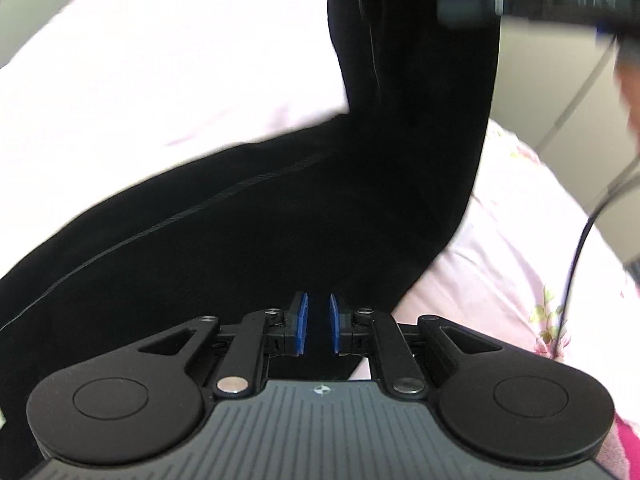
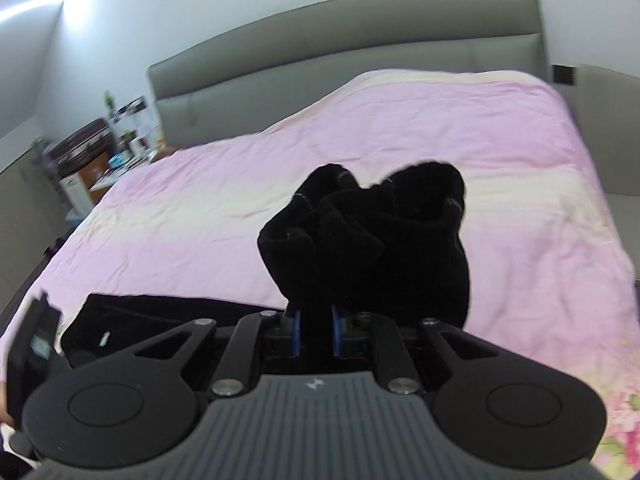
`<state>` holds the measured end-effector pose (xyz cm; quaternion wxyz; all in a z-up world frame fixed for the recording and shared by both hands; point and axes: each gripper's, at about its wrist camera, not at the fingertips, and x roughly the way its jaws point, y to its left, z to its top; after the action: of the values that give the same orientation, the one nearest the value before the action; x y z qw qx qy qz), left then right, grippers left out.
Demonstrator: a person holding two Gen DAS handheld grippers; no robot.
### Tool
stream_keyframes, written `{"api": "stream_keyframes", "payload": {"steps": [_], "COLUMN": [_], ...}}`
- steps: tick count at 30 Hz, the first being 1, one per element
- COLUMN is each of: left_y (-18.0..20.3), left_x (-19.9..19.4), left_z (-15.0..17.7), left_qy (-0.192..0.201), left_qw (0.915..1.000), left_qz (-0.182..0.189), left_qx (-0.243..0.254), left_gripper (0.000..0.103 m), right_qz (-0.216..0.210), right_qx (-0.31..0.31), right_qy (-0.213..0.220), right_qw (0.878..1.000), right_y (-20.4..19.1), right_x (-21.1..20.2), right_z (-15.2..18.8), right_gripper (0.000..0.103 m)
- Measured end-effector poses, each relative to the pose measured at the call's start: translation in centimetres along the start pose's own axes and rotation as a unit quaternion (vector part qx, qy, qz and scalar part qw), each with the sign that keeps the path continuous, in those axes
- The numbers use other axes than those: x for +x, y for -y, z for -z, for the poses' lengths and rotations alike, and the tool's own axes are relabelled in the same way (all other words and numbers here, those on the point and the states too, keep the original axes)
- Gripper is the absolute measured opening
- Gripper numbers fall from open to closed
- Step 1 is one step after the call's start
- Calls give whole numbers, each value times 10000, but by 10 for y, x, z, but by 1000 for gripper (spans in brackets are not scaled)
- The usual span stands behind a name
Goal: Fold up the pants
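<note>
The black pants [image 1: 280, 200] lie partly on the pink bedspread [image 1: 140, 60] and rise steeply toward the upper right, lifted by the other gripper. My left gripper [image 1: 319, 324] is shut on the black cloth, which runs between its blue pads [image 1: 302, 322]. In the right wrist view my right gripper [image 2: 316, 330] is shut on a bunched end of the pants [image 2: 368, 240], held up above the bed. More of the pants [image 2: 160, 320] lies flat at the lower left, beside the left gripper's body [image 2: 32, 344].
The pink bedspread [image 2: 480, 140] covers a wide bed with a grey padded headboard [image 2: 360, 40]. A cluttered bedside table [image 2: 104, 152] stands at the far left. A black cable [image 1: 580, 240] hangs at the right, and the right gripper [image 1: 520, 0] shows blurred above.
</note>
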<state>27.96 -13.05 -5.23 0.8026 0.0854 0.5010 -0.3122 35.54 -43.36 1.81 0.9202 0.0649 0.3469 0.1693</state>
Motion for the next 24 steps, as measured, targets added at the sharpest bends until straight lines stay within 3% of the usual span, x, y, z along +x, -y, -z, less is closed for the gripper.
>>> {"api": "stream_keyframes", "payload": {"steps": [5,9,14,16,19,20,21,24], "left_y": [-58,-91,-127,-137,-134,-132,-132,-142], "left_x": [-39,-38,-18,-10,9,15,20,35], "left_z": [28,52,52,51,46,42,37,31], "left_qy": [213,133,132,185,316,354,366,250], "left_qw": [9982,9964,9935,9915,9864,9834,9797,9622], "left_qz": [-336,-334,-59,103,343,437,545,893], "left_qx": [-443,-770,-1125,-1281,-1574,-1723,-1896,-2561], "left_gripper": [14,14,14,19,37,47,55,64], "right_qz": [-410,-550,-348,-334,-606,-668,-680,-328], "right_qx": [-84,-233,-644,-723,-676,-625,-637,-932], "right_qy": [-540,-1205,-1943,-2104,-2260,-2282,-2267,-2109], "right_qw": [9977,9909,9782,9744,9699,9693,9695,9725], "right_y": [-68,-112,-138,-137,-129,-126,-123,-108], "right_x": [61,121,164,167,152,145,138,123], "right_z": [27,74,127,130,118,112,106,89], "right_gripper": [10,10,14,17,40,42,43,45]}}
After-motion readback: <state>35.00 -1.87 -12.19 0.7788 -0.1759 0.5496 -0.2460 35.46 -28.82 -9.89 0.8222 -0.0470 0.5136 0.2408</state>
